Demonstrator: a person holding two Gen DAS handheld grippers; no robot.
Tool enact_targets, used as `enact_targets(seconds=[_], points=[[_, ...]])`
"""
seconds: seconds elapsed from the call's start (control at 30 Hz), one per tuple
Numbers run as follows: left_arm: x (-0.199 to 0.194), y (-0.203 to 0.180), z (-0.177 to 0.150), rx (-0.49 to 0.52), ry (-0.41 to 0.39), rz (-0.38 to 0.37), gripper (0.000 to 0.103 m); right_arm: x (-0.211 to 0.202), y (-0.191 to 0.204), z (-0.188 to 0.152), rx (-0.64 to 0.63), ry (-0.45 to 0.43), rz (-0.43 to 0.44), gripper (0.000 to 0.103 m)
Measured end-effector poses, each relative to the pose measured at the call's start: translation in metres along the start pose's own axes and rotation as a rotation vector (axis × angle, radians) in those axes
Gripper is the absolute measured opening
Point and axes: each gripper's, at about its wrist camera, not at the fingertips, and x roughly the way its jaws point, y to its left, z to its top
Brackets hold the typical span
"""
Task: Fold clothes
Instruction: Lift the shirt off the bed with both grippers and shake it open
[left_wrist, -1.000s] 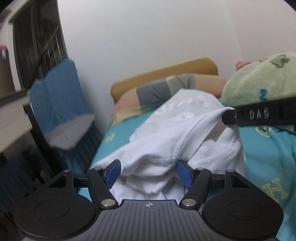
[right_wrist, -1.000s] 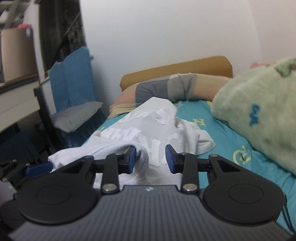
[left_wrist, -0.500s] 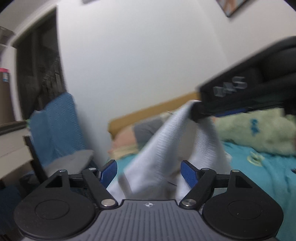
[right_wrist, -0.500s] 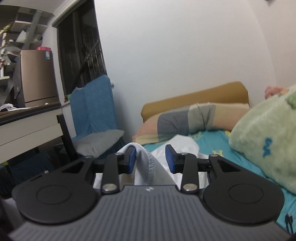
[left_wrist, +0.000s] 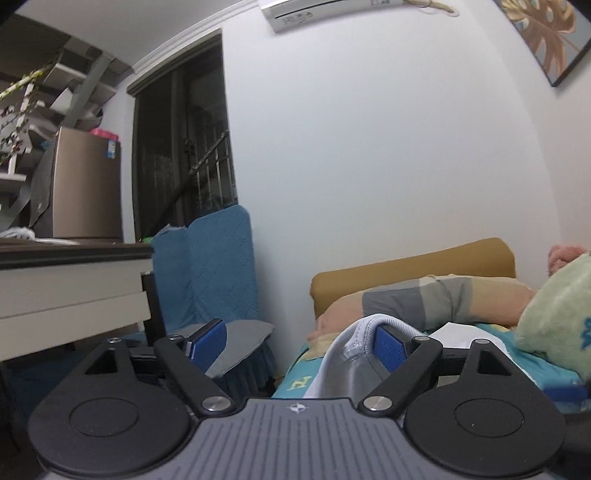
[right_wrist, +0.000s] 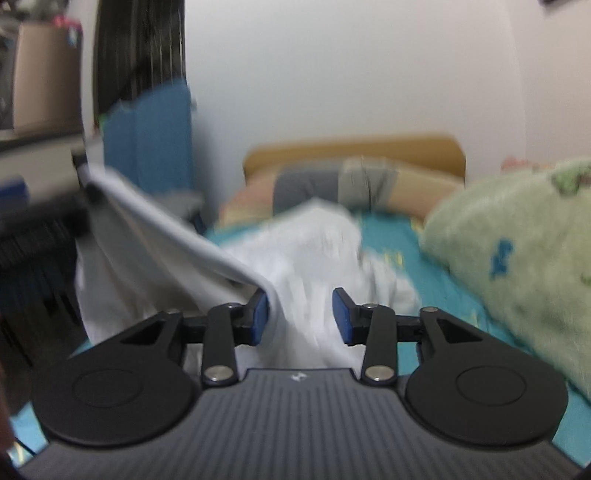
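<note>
The white shirt (right_wrist: 314, 236) was lifted partly off the bed (right_wrist: 413, 236), one edge stretched taut between the two grippers, the rest bunched on the sheet. The left gripper (left_wrist: 295, 341) stood wide apart, the ribbed hem (left_wrist: 373, 321) draped over its right finger only. The right gripper (right_wrist: 300, 312) also stood apart, cloth hooked on its left finger. The fabric looked light, soft and limp; it would likely slip unless clamped. Best hold: the thicker ribbed hem.
</note>
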Motion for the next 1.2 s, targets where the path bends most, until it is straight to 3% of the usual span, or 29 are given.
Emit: enact_targets(seconds=[0.1,0.13,0.27,0.4,0.5,0.57,0.63,0.83,0.93,1.2], points=[[0.002,0.007,0.001,-0.017,0.030,0.015,0.087,0.010,-0.002,-0.007,0.009,0.086,-0.006,0.067],[0.002,0.009,0.002,-0.022,0.041,0.019,0.087,0.008,-0.003,-0.006,0.009,0.078,-0.023,0.068],[-0.001,0.012,0.000,-0.040,0.060,0.015,0.087,-0.017,-0.017,0.011,0.058,-0.094,-0.118,0.068],[-0.007,0.010,0.004,-0.046,0.030,-0.021,0.087,-0.060,-0.035,0.037,0.149,-0.320,-0.136,0.068],[-0.025,0.006,0.018,-0.092,-0.020,-0.025,0.089,-0.092,-0.036,0.045,0.141,-0.482,-0.174,0.070],[-0.038,0.005,0.029,-0.104,-0.071,-0.027,0.089,-0.100,-0.036,0.044,0.132,-0.514,-0.206,0.071],[-0.043,0.007,0.033,-0.118,-0.090,-0.025,0.089,-0.095,-0.040,0.043,0.136,-0.472,-0.219,0.071],[-0.037,0.013,0.024,-0.144,0.000,-0.007,0.089,-0.039,-0.040,0.013,0.075,-0.112,-0.190,0.070],[-0.030,0.016,0.017,-0.175,0.060,0.021,0.088,-0.038,-0.038,0.011,0.080,-0.124,-0.203,0.068],[-0.025,0.026,0.011,-0.196,0.112,0.037,0.089,-0.037,-0.034,0.005,0.094,-0.155,-0.238,0.068]])
